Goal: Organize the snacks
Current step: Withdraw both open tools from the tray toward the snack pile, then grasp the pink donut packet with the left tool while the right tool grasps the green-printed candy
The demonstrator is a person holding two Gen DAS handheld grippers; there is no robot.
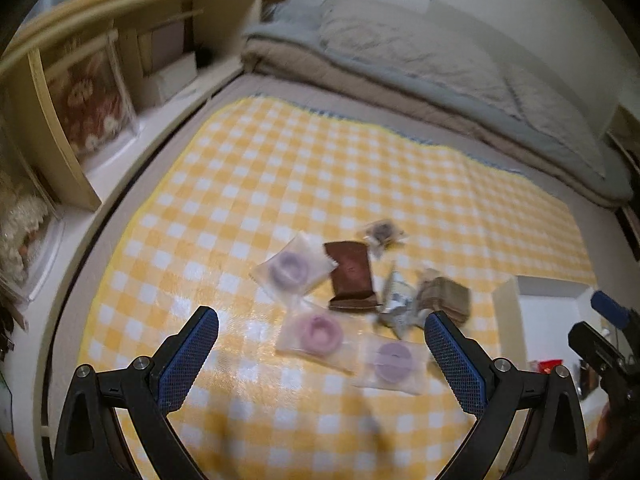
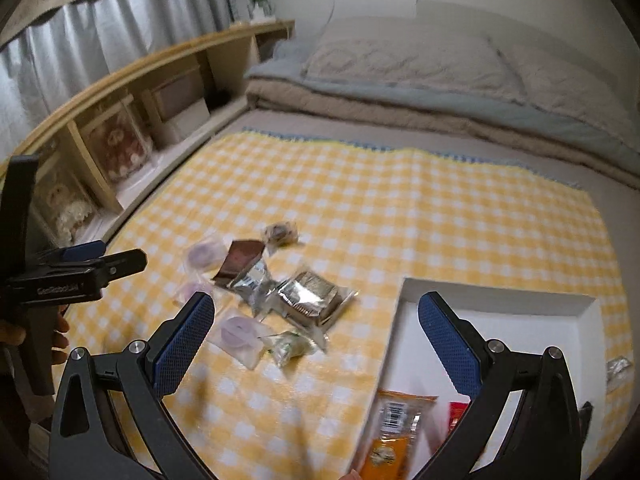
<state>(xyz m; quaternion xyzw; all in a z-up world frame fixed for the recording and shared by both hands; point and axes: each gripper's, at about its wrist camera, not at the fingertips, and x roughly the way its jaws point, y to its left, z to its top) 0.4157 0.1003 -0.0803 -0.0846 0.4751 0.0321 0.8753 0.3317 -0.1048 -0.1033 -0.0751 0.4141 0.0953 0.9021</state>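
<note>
Several wrapped snacks lie in a loose pile on a yellow checked cloth (image 1: 248,184). Three clear packets hold purple rings (image 1: 288,270) (image 1: 318,332) (image 1: 394,360). Beside them are a brown packet (image 1: 352,276), a crumpled silver wrapper (image 1: 396,300) and a small dark cookie packet (image 1: 382,232). My left gripper (image 1: 322,314) hovers open over the near ring packets, holding nothing. My right gripper (image 2: 316,300) is open and empty between the pile and a white box (image 2: 528,320). The box holds an orange packet (image 2: 394,432) and a red packet (image 2: 458,412). A silver-brown packet (image 2: 310,292) and a small green packet (image 2: 288,346) lie near it.
The cloth covers a bed with folded bedding (image 2: 400,92) at its far end. A wooden shelf (image 2: 132,92) with boxes and framed pictures runs along the left. A small silver packet (image 2: 618,368) lies right of the box. Bare checked cloth stretches beyond the pile.
</note>
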